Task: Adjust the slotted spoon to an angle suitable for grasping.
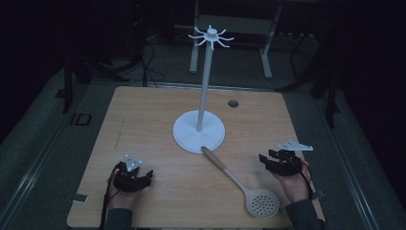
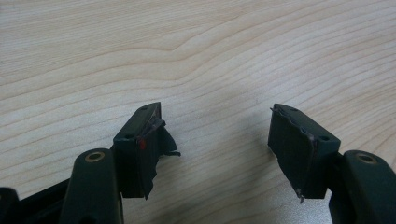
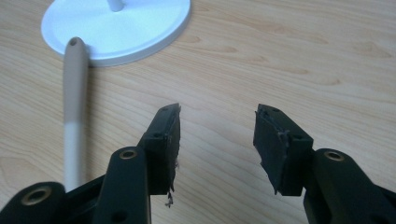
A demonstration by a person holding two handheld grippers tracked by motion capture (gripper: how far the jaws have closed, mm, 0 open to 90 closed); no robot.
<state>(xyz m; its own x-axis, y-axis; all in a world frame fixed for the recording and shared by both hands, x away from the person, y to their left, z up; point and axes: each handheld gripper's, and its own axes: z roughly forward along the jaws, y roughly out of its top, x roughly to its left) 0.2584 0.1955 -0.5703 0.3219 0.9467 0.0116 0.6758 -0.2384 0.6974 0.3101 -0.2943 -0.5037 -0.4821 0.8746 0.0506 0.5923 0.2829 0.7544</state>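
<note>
A white stand [image 1: 199, 132] with a round base, a tall pole and hooked arms at its top [image 1: 210, 36] rises at the middle of the wooden table [image 1: 143, 120]. A slotted spoon [image 1: 239, 182] lies on the table, its handle tip resting on the base's front edge and its perforated bowl [image 1: 262, 203] toward the near right. My left gripper [image 1: 149, 176] rests low at the near left, open over bare wood [image 2: 215, 135]. My right gripper [image 1: 266, 156] sits at the right, open and empty, with the spoon handle [image 3: 74, 112] and the base [image 3: 116, 28] to its left.
A small dark hole [image 1: 233, 103] is set in the table's far right part. Beyond the table stand dark floor, cables and the legs of a metal frame [image 1: 265, 43]. A cable [image 1: 104, 201] trails from the left gripper over the near edge.
</note>
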